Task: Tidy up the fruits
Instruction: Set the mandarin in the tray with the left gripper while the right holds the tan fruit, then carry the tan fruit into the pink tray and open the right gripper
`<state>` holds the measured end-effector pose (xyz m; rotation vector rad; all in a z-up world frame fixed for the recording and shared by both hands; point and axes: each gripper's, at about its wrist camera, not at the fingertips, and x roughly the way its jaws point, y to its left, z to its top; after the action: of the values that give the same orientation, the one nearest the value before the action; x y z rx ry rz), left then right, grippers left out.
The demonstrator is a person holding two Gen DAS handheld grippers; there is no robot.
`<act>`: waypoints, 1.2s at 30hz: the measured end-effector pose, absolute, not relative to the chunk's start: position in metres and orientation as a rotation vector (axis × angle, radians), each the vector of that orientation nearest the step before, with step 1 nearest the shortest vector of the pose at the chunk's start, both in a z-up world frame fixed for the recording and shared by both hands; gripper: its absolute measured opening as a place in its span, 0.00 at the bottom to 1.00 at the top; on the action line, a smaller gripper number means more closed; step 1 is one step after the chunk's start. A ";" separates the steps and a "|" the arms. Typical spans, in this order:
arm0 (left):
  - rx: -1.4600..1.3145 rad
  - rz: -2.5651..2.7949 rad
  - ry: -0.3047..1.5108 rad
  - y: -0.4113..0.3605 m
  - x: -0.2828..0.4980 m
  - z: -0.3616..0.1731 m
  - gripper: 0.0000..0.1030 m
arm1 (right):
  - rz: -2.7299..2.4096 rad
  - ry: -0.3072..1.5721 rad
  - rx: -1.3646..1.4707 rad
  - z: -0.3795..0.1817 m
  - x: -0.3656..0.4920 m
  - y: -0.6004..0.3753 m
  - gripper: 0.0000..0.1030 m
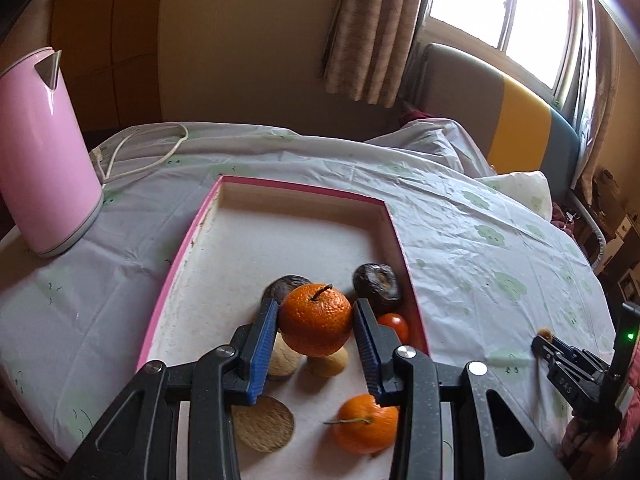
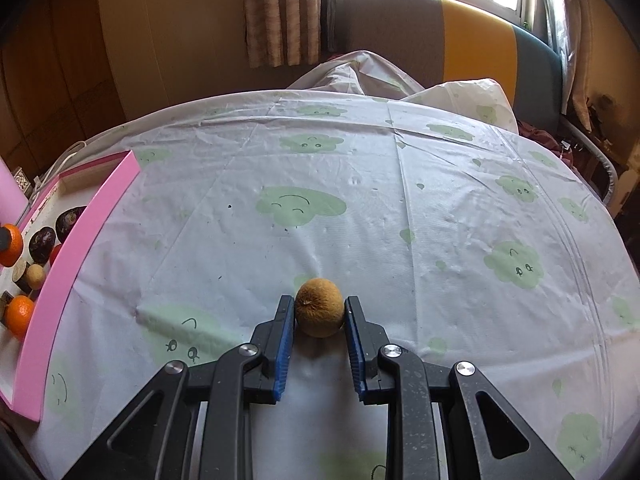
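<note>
My left gripper [image 1: 315, 312] is shut on an orange tangerine [image 1: 315, 319] with a short stem, held above the pink-rimmed tray [image 1: 182, 248]. On the tray floor lie a second tangerine [image 1: 362, 424], two dark wrinkled fruits [image 1: 378, 282], a small red fruit [image 1: 396, 326], a pale round fruit [image 1: 330, 362] and flat brown slices [image 1: 264, 424]. My right gripper [image 2: 319, 310] is shut on a brown fuzzy kiwi-like fruit [image 2: 319, 312] just over the tablecloth, to the right of the tray [image 2: 68, 264]. The right gripper [image 1: 540, 342] also shows at the right edge of the left wrist view.
A pink kettle [image 1: 44, 152] with a white cord [image 1: 148, 152] stands left of the tray. A white tablecloth [image 2: 360, 200] with green cloud prints covers the round table. A sofa [image 1: 520, 120] and curtained window lie behind.
</note>
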<state>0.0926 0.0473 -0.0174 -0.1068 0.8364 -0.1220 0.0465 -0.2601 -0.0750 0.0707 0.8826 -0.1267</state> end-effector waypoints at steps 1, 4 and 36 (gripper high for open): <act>-0.104 -0.125 0.845 0.050 0.096 -0.019 0.38 | -0.128 0.883 0.069 -0.075 0.047 -0.260 0.24; -0.093 -0.110 0.870 0.056 0.100 -0.024 0.39 | -0.128 0.883 0.069 -0.075 0.047 -0.259 0.24; -0.123 0.069 0.833 0.091 0.040 -0.008 0.45 | 0.348 0.879 0.030 -0.022 0.072 -0.095 0.24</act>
<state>0.0401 0.0913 -0.0079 -0.1227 0.8333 0.0686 0.0718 -0.0947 -0.0218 0.0300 0.8785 0.3485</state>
